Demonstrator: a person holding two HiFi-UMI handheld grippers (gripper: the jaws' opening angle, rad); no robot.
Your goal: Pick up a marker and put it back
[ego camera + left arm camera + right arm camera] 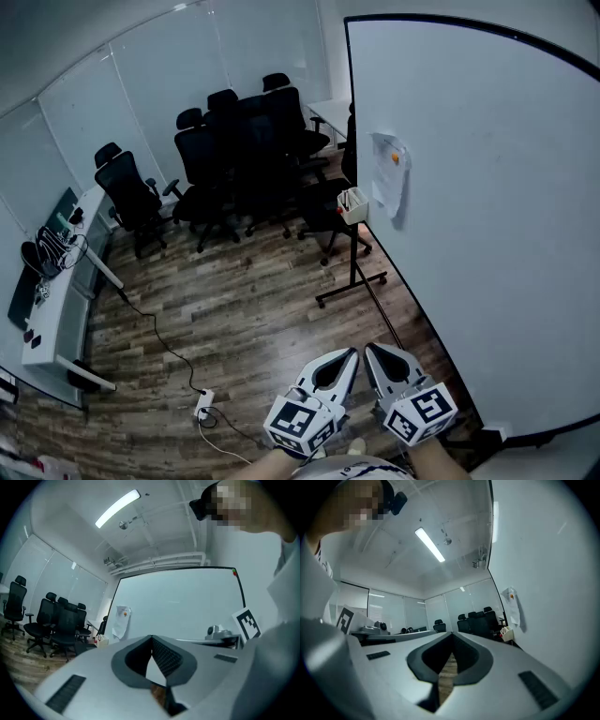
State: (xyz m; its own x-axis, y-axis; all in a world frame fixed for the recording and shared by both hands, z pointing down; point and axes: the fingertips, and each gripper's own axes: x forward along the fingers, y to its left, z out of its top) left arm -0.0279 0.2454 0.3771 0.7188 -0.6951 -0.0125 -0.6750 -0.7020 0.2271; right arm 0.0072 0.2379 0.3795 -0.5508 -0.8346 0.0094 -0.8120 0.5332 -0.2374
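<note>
A small white holder [352, 203] hangs on the whiteboard's stand, with what look like markers in it, too small to make out. It also shows as the holder [101, 640] in the left gripper view and the holder [507, 633] in the right gripper view. Both grippers are held low, close to the person's body and far from the holder. My left gripper [350, 356] is shut with nothing between its tips, and its jaws [151, 637] meet at a point. Beside it my right gripper [369, 350] is shut and empty too, tips [452, 633] touching.
A large whiteboard [487, 187] on a wheeled stand [352, 281] fills the right side, with a paper sheet [389, 173] stuck to it. Several black office chairs [239, 141] stand at the back. A white desk [56, 300] is at the left. A cable and power strip [202, 405] lie on the wood floor.
</note>
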